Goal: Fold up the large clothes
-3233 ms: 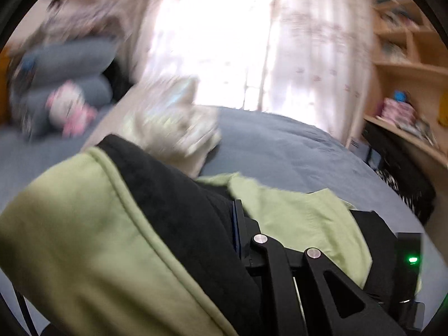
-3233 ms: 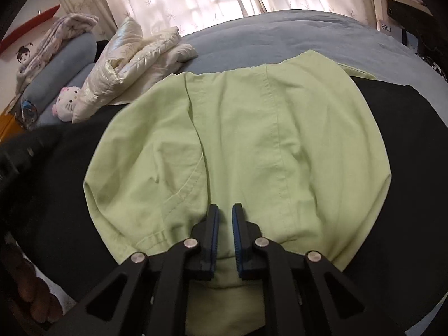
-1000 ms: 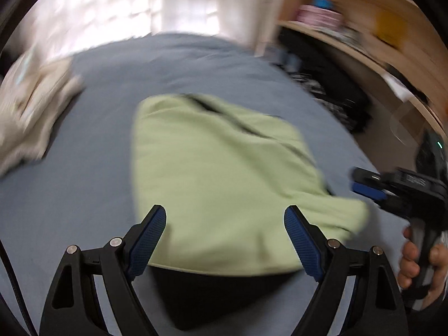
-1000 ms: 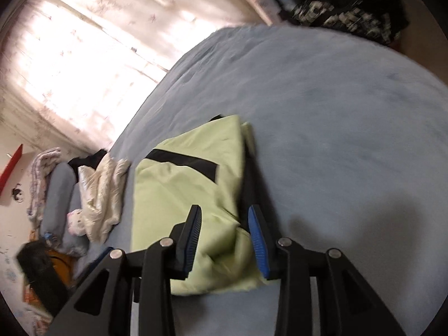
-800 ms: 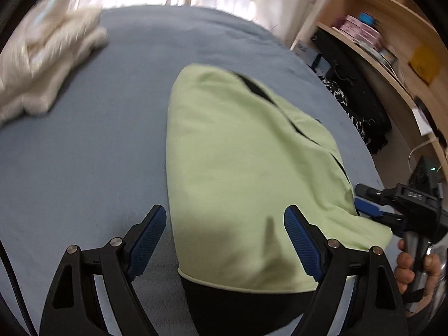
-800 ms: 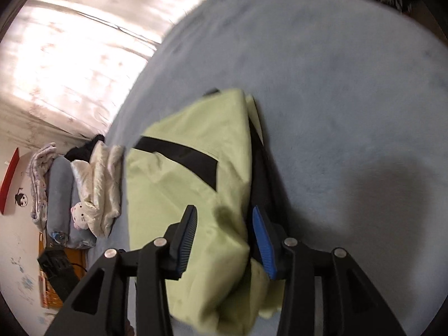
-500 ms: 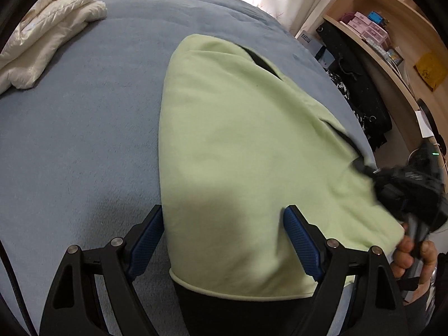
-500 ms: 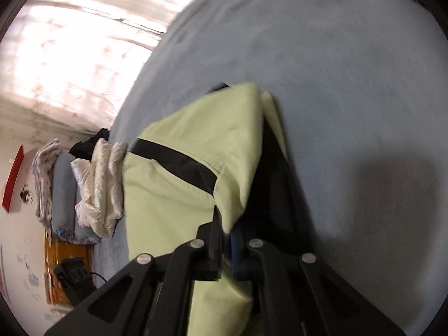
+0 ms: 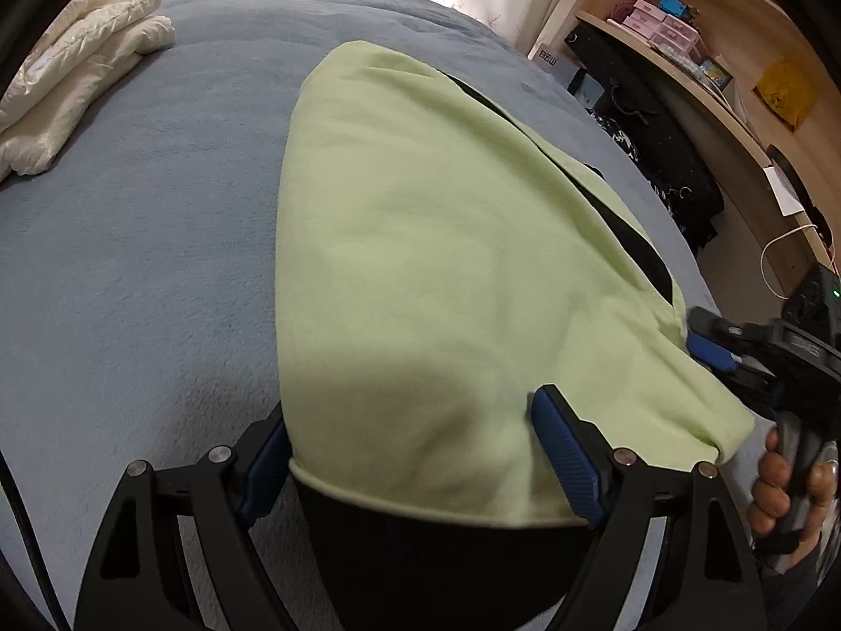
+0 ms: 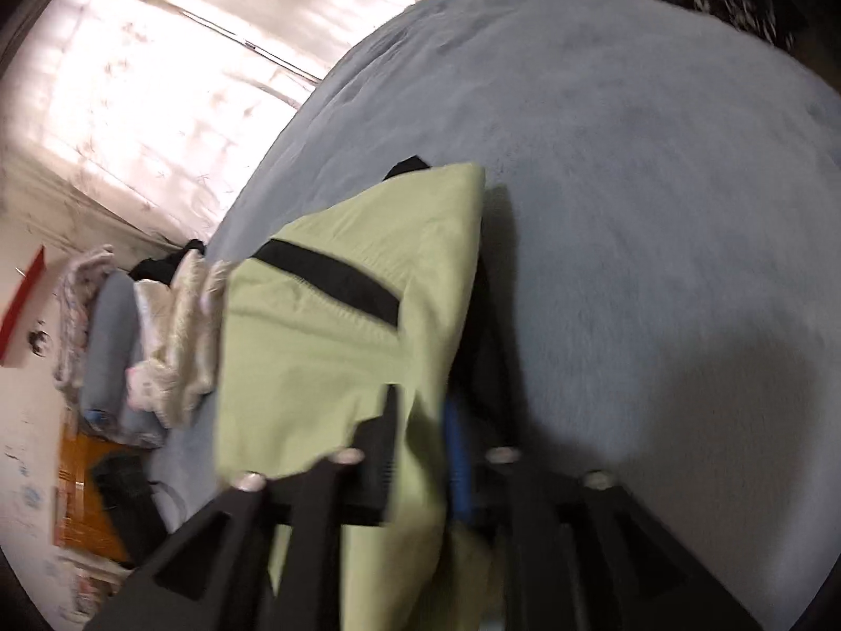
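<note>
Garment point(image 9: 447, 273), green and black, now lies folded on the bed point(image 9: 131, 263); your left gripper point(image 9: 415, 452) straddles its hem wide, your right gripper point(image 10: 420, 431) is opening around its edge.

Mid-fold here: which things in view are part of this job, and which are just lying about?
Part of the job:
- green and black garment
- left gripper, open, straddling its near end
- right gripper, jaws opening with green cloth between them

Lying about:
- cream padded jacket
- blue bedspread
- shelf clutter
</note>
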The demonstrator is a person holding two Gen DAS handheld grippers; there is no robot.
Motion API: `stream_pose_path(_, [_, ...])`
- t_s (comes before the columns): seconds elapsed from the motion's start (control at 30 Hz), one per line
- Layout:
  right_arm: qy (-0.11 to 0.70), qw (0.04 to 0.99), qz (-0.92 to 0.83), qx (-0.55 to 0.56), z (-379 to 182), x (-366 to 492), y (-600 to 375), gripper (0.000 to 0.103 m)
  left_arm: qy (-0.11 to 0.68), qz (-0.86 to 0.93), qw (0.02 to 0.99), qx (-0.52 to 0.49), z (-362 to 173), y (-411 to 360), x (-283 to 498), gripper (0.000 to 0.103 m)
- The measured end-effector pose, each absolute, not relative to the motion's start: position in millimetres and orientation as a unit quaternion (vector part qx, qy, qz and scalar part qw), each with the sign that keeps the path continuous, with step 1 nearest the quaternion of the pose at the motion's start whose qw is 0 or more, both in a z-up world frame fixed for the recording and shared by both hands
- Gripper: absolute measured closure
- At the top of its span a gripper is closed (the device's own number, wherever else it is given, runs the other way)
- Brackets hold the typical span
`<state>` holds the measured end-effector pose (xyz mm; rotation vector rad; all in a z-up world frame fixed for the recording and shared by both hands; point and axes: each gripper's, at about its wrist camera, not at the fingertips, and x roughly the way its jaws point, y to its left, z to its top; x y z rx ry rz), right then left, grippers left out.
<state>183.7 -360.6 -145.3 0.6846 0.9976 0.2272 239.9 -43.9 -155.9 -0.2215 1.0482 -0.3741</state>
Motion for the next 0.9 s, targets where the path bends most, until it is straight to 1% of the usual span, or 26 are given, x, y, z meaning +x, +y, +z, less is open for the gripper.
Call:
stream_pose_path(0.03, [0.469,0.817,0.109,0.316,-143.2,180.4,-361.0,0.062,0.496,-0.177,0.844,-0.104,-153.9,-43.7,237.3,0.019])
stream_pose_path(0.17, [0.483,0.816,0.131,0.288,-135.4,161.5,-350.5,0.062,0.488,-0.180,0.849,-0.092,-150.6,-47.8,231.9,0.019])
stream_pose_path(0.27, [0.515,0.806,0.122,0.266,-146.5,158.6,-343.2,0.062,0.486,-0.178,0.852,-0.080,-148.9,-46.5,221.0,0.019])
stream_pose_path(0.3, [0.525,0.801,0.119,0.261,-153.1,158.6,-340.5,0.066,0.486,-0.177,0.852,-0.079,-148.0,-46.8,219.5,0.019])
stream_pose_path(0.33, [0.524,0.805,0.116,0.254,-153.3,157.5,-338.3,0.076,0.486,-0.177,0.852,-0.079,-146.8,-46.6,218.3,0.019])
stream_pose_path(0.37, [0.519,0.810,0.120,0.246,-151.9,154.0,-335.4,0.092,0.485,-0.176,0.853,-0.079,-145.4,-45.6,216.5,0.021])
stream_pose_path(0.47, [0.450,0.862,0.125,0.196,-126.3,134.7,-325.3,0.095,0.477,-0.181,0.856,-0.080,-144.4,-41.9,212.4,0.022])
stream_pose_path(0.5, [0.440,0.871,0.118,0.185,-128.0,129.2,-324.7,0.095,0.475,-0.182,0.857,-0.079,-146.2,-41.4,210.6,0.022])
stream_pose_path(0.6, [0.486,0.849,0.091,0.189,-172.5,129.6,-325.7,0.095,0.487,-0.179,0.851,-0.076,-160.4,-38.4,207.9,0.022])
stream_pose_path(0.73, [0.475,0.852,0.085,0.203,-167.6,126.5,-329.0,0.093,0.484,-0.178,0.853,-0.082,-159.1,-35.1,207.0,0.022])
stream_pose_path(0.8, [0.480,0.852,0.072,0.196,-159.3,127.6,-326.8,0.082,0.481,-0.179,0.855,-0.071,-152.0,-34.8,205.1,0.022])
stream_pose_path(0.9, [0.477,0.856,0.059,0.193,-142.0,127.9,-329.3,0.078,0.468,-0.179,0.863,-0.062,-135.5,-30.9,204.5,0.022])
